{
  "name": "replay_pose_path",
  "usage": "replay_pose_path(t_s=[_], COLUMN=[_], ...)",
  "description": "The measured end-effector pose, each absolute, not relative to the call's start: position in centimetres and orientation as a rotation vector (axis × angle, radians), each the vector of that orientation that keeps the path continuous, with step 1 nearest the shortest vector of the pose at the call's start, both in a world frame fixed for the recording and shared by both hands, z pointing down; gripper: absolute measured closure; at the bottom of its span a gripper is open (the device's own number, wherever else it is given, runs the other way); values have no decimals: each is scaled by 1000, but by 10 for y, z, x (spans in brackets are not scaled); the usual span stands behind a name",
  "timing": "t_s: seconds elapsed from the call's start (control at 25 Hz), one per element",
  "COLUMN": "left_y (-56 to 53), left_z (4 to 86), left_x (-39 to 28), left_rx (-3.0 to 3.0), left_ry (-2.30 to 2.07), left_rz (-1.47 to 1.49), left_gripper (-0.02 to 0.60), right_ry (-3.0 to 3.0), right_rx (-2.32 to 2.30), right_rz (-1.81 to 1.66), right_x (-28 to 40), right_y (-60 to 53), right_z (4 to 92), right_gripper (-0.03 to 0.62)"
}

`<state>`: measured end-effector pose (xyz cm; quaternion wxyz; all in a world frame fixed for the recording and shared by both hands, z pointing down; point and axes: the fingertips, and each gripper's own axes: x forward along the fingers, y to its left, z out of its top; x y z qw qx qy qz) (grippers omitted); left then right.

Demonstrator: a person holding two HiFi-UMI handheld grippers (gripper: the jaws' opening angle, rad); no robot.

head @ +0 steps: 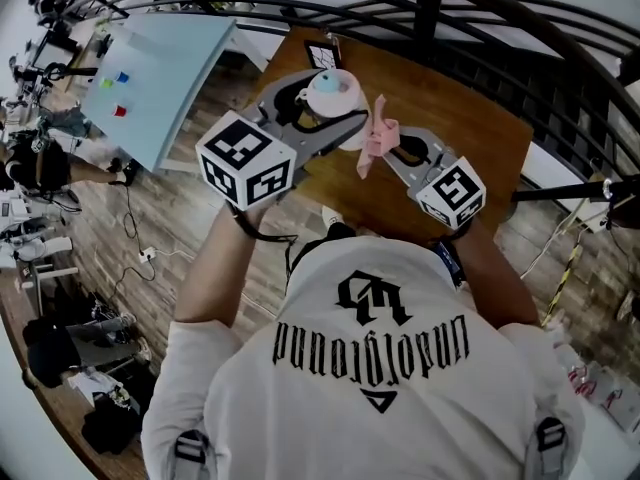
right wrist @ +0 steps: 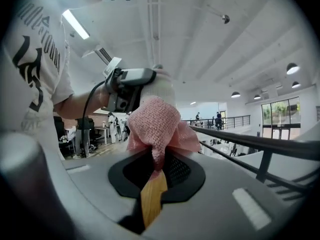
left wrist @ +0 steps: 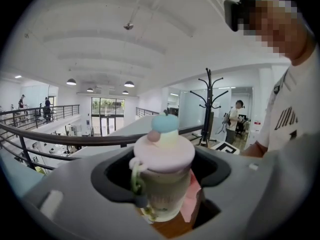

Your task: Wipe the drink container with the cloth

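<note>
The drink container, a pale cup with a pink lid and a blue knob, stands on the wooden table. My left gripper is shut on the cup's body, one jaw on each side. In the left gripper view the cup fills the gap between the jaws, with the pink cloth against its right side. My right gripper is shut on that cloth and holds it bunched up beside the cup. In the right gripper view the cloth hides most of the cup.
A black railing runs along the far side of the table. A square marker card lies behind the cup. A pale blue board stands to the left. A coat rack and a person stand further off.
</note>
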<state>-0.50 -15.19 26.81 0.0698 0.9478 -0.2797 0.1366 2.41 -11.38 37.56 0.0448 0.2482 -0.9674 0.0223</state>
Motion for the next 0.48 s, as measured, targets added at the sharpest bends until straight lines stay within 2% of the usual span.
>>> replay_pose_path(t_s=[0.16,0.48], left_y=[-144,-123], left_z=[269,279], left_x=[-7,-1], left_rx=[2879,2930], left_ry=[-821,-709], left_rz=[430,467], left_gripper=[199,199], right_ry=[-2961,-3082], right_rx=[743,666], right_rz=[91,-146], right_x=[23,23], right_y=[-113,-114], right_z=[376,277], right_gripper=[562,562])
